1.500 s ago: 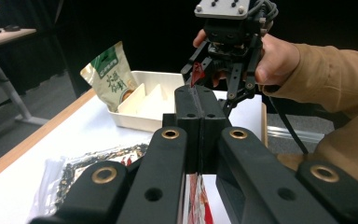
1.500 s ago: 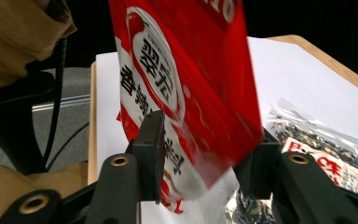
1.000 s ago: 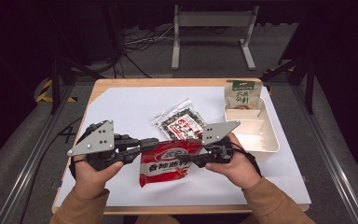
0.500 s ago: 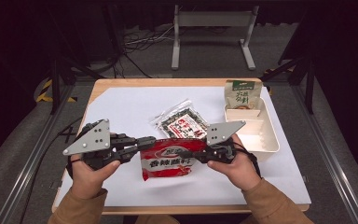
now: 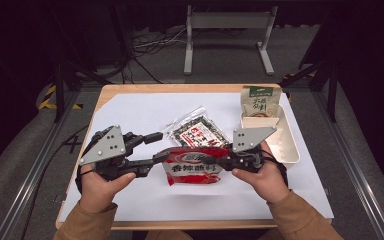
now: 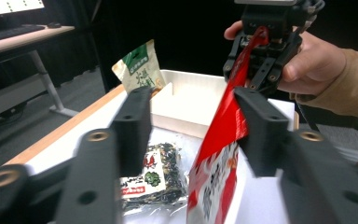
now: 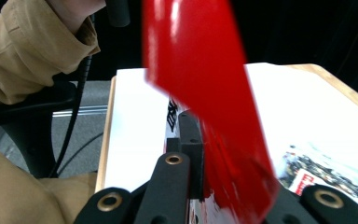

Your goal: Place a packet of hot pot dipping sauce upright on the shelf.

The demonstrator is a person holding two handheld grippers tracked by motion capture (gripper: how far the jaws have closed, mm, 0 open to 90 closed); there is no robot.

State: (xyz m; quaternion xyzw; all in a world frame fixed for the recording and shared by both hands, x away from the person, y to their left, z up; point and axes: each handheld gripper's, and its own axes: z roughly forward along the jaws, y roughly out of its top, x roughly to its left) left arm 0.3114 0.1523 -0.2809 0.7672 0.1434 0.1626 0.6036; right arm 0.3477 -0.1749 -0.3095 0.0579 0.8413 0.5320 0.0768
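Left gripper [image 5: 156, 148] newly open, red packet [image 5: 194, 167] right-held

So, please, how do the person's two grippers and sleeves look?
Each hand carries a black two-jaw tool: the left gripper and the right gripper. Each has blocky jaws, brass-coloured pivot pins and a grey three-cornered plate with small holes on top. A black cable trails behind. The sleeves are tan.

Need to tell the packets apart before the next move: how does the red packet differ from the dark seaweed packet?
The red packet is lifted, pinched by the right hand-held gripper; the seaweed packet lies flat on the white sheet, untouched. The red packet is opaque; the seaweed packet is clear, with dark contents. Both are sealed snack packs.
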